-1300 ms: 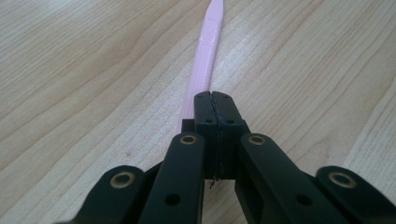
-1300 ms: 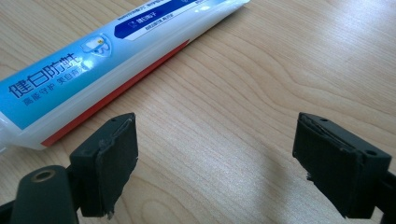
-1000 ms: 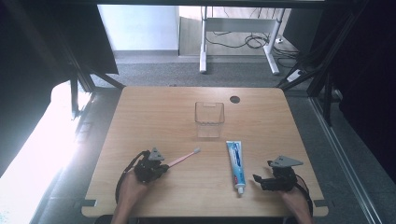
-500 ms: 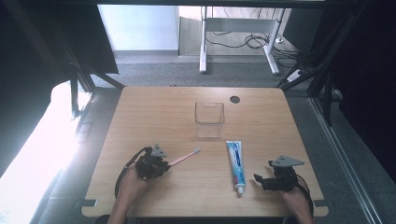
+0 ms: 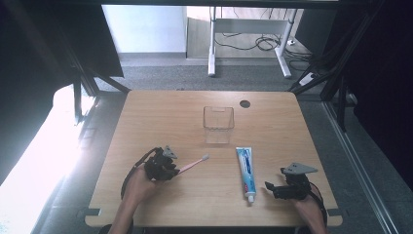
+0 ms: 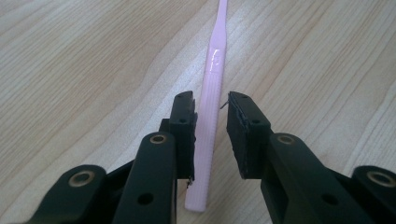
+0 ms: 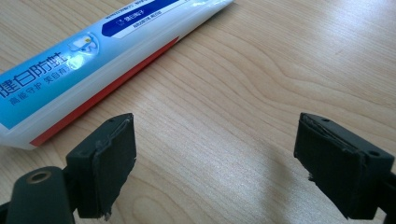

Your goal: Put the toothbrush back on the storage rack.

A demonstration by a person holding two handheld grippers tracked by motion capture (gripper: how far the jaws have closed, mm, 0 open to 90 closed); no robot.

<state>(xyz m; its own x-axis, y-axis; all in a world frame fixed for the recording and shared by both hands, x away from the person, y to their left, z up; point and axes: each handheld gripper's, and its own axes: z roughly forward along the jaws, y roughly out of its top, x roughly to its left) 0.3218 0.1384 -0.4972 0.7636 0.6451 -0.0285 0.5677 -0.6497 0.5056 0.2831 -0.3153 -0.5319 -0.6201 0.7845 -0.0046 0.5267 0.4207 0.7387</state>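
Pink toothbrush (image 6: 211,116) between just-opened left tongs (image 6: 211,122) — clear wood around.

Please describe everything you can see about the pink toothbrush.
The pink toothbrush is slim, of glossy plastic, with a ribbed handle and a pale bristle head. It lies flat on the wooden table, head pointing toward the clear container. Its handle lies between the left gripper, whose fingers have just been opening; one may still touch it.

One pink toothbrush (image 5: 192,164), one toothpaste tube (image 5: 246,170) and one clear container (image 5: 218,125) lie on a single wooden surface (image 5: 160,117); two grippers, left (image 5: 168,169) and right (image 5: 271,188).
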